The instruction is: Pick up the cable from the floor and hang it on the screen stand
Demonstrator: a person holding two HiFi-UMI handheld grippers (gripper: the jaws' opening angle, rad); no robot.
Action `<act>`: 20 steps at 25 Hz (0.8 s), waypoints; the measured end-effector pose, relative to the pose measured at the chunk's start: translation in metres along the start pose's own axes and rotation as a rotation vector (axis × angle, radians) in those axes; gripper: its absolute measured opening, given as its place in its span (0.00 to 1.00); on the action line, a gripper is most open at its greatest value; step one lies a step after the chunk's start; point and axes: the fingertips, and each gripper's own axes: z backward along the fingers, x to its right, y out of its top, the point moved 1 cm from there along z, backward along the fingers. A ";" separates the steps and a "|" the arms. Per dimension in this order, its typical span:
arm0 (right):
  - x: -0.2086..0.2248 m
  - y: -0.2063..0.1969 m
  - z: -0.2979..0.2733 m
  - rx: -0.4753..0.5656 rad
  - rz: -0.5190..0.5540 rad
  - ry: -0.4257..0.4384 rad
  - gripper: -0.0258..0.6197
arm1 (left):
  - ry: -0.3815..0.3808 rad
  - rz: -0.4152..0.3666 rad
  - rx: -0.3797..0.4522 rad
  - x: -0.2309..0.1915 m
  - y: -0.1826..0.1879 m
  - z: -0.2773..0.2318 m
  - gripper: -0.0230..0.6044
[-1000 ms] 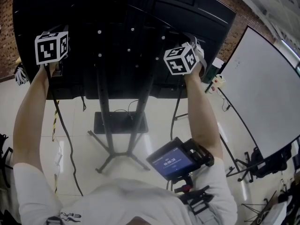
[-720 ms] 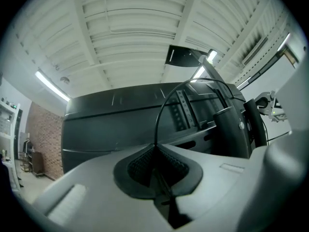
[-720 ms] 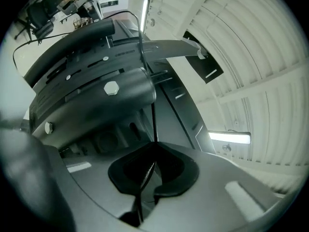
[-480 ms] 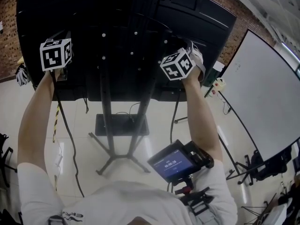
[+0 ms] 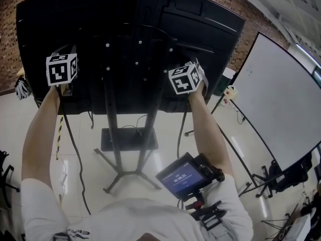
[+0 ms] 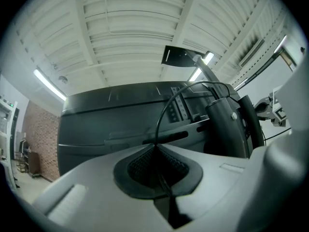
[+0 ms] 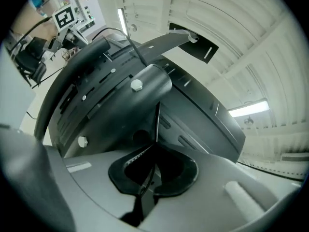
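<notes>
The big black screen (image 5: 125, 24) shows its back, on a black stand (image 5: 114, 134). My left gripper (image 5: 62, 67) is up at the screen's left side and my right gripper (image 5: 185, 78) just right of the stand's column. Both are shut on a thin black cable. From the left gripper (image 6: 155, 144) the cable (image 6: 161, 120) rises and arcs right over the column (image 6: 222, 124). In the right gripper (image 7: 157, 143), whose jaws have just been closing a little, the cable (image 7: 157, 122) stands straight up between them. Loose lengths (image 5: 70, 134) hang toward the floor.
A whiteboard (image 5: 281, 94) leans at the right with tripod legs (image 5: 261, 177) below it. The stand's base plate (image 5: 129, 138) and splayed feet lie on the pale floor. A small display device (image 5: 183, 177) sits at the person's chest. A brick wall runs behind.
My right gripper has sunk a little along the screen's back, rolling slightly, with the cable still in it. The left gripper has stayed about where it was.
</notes>
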 end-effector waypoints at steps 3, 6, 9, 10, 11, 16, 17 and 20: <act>-0.006 -0.001 0.002 0.038 -0.111 0.053 0.07 | -0.012 0.006 -0.009 0.002 -0.007 0.001 0.06; -0.011 -0.004 0.006 0.063 -0.224 0.087 0.07 | -0.026 0.019 -0.024 0.004 -0.015 -0.001 0.06; -0.017 -0.005 0.007 0.096 -0.322 0.120 0.08 | -0.045 0.048 -0.032 0.003 -0.026 0.000 0.06; -0.019 -0.006 0.008 0.108 -0.353 0.130 0.08 | -0.054 0.063 -0.030 0.003 -0.029 0.001 0.06; -0.019 -0.006 0.008 0.121 -0.387 0.141 0.08 | -0.065 0.078 -0.025 0.003 -0.032 0.002 0.06; -0.021 -0.006 0.007 0.174 -0.534 0.193 0.08 | -0.097 0.111 -0.008 0.007 -0.042 0.004 0.05; -0.021 -0.006 0.007 0.177 -0.538 0.193 0.08 | -0.098 0.117 -0.004 0.008 -0.042 0.004 0.05; -0.022 -0.006 0.008 0.175 -0.534 0.191 0.08 | -0.101 0.141 0.000 0.006 -0.041 0.004 0.05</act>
